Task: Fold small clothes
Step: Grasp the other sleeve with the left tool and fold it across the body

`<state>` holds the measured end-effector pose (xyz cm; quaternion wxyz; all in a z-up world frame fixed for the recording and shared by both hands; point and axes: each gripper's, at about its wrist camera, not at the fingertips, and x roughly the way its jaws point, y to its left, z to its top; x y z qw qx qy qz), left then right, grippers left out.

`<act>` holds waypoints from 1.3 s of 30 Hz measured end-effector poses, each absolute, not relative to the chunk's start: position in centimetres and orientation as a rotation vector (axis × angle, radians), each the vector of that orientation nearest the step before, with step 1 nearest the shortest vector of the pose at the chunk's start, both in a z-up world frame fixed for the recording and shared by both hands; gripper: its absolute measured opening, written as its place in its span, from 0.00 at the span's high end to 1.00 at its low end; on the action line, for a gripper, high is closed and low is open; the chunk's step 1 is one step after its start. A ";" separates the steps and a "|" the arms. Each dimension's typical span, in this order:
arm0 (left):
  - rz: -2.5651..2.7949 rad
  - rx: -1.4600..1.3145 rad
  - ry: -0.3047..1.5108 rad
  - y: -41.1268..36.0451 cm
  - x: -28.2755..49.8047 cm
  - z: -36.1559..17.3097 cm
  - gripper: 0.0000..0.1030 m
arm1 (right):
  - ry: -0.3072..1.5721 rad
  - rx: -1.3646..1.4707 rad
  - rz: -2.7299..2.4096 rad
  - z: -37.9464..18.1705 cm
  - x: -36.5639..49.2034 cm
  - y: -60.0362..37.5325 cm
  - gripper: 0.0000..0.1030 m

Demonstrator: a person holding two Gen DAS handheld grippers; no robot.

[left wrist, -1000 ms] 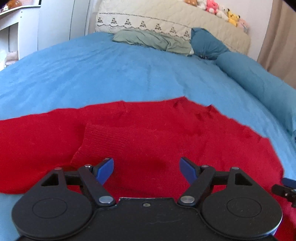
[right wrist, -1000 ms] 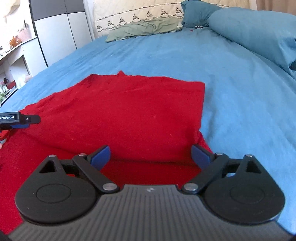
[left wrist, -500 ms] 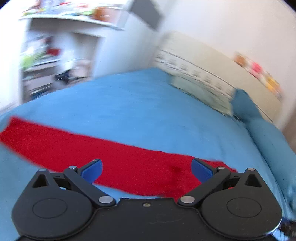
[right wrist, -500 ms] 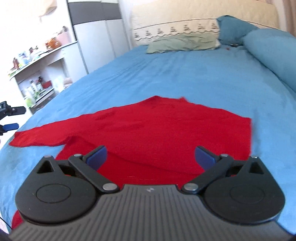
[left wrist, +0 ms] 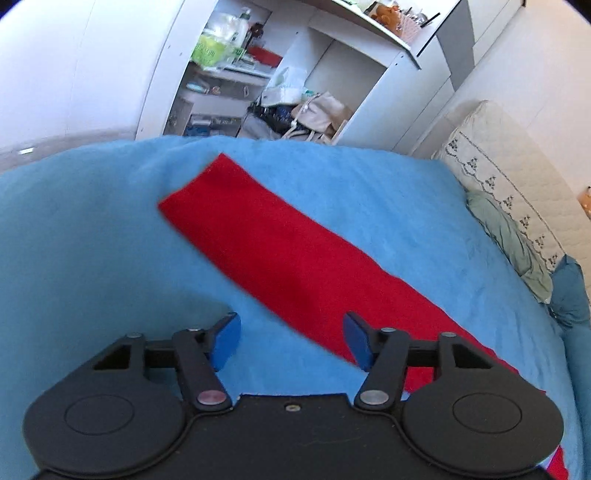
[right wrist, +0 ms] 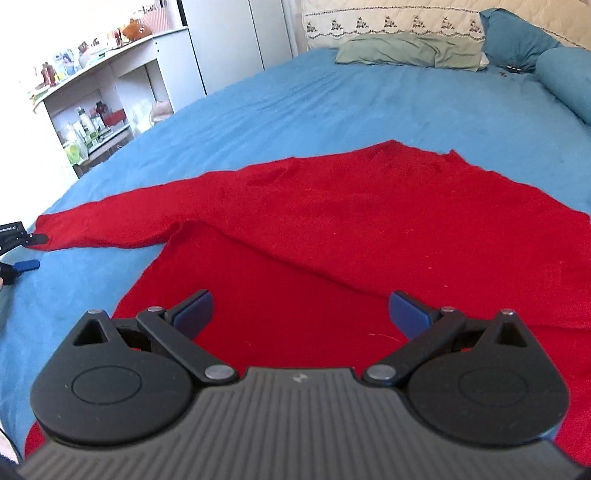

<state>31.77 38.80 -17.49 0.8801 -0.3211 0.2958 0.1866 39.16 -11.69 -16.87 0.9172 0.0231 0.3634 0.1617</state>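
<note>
A red sweater [right wrist: 351, 229] lies flat on the blue bed [right wrist: 332, 103]. Its left sleeve [left wrist: 280, 254] stretches out toward the bed's left edge; the cuff is at the far end in the left wrist view. My left gripper [left wrist: 291, 341] is open and empty, hovering over the blue sheet beside the sleeve's near edge. It also shows at the left border of the right wrist view [right wrist: 20, 251], next to the cuff. My right gripper [right wrist: 301, 312] is open and empty, low over the sweater's body near its bottom hem.
A white shelf unit with bottles and bags [left wrist: 266, 88] stands past the bed's left edge. A green pillow [right wrist: 410, 53] and blue bolsters [right wrist: 561, 74] lie at the head of the bed, against a cream headboard [right wrist: 391, 22].
My left gripper has swung left, from over the sweater's body to the outstretched sleeve. My right gripper has turned left; the sleeve and shelves now show in its view. Both stayed open.
</note>
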 end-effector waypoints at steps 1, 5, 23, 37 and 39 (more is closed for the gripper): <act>0.395 -0.655 0.616 38.9 32.0 -17.6 0.41 | 0.749 0.050 0.332 -17.0 39.4 -11.7 0.00; 0.434 -0.661 0.577 39.7 32.4 -18.2 0.52 | 0.743 0.076 0.333 -17.5 40.1 -11.5 0.00; 0.217 -0.336 0.429 28.2 38.9 -7.1 0.95 | 0.660 0.101 0.250 -14.5 39.5 -16.6 0.00; -0.333 -0.158 0.624 -5.9 46.4 -10.6 0.95 | 0.623 0.163 0.104 -12.4 37.1 -28.7 0.00; -0.347 -0.135 0.687 -8.1 46.3 -13.4 0.95 | 0.633 0.159 0.091 -12.9 36.9 -29.9 0.00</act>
